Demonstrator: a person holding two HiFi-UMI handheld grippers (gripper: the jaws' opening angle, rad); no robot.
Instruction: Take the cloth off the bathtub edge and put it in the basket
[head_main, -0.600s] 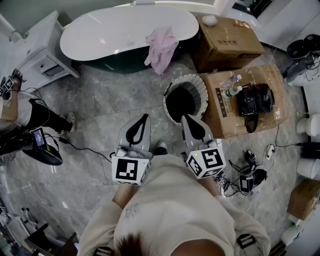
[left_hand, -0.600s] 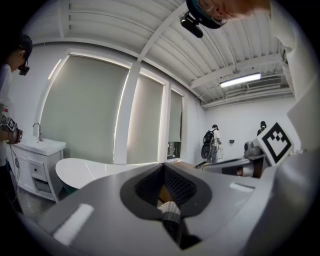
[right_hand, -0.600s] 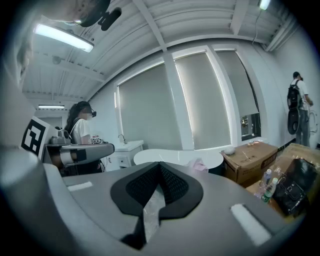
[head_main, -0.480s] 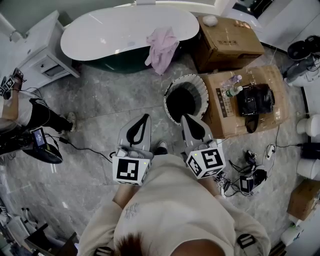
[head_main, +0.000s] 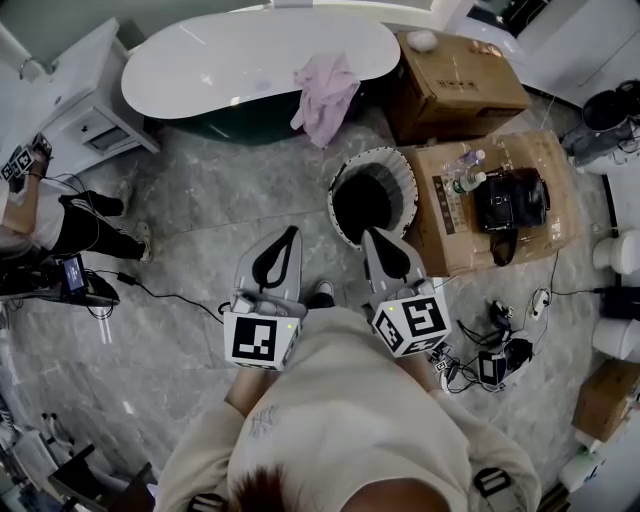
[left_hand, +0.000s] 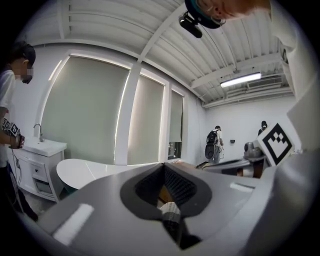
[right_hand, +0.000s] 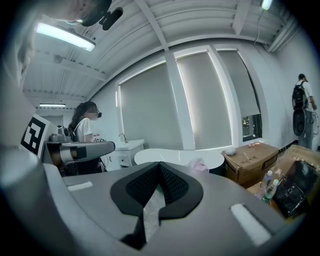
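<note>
We note the pink cloth (head_main: 324, 95), white bathtub (head_main: 230, 60), black basket (head_main: 401, 171) with white rim, brown boxes (head_main: 455, 78) and grey marbled floor (head_main: 200, 215)

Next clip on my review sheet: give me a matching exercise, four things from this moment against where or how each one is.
Things
1. pink cloth
2. basket
3. black bag
4. right tongs

Place or state
A. on top of a cardboard box
B. shut, holding nothing
C. draped over the bathtub edge
D. standing on the floor beside that box

Pairs: 1-C, 2-D, 3-A, 4-B
</note>
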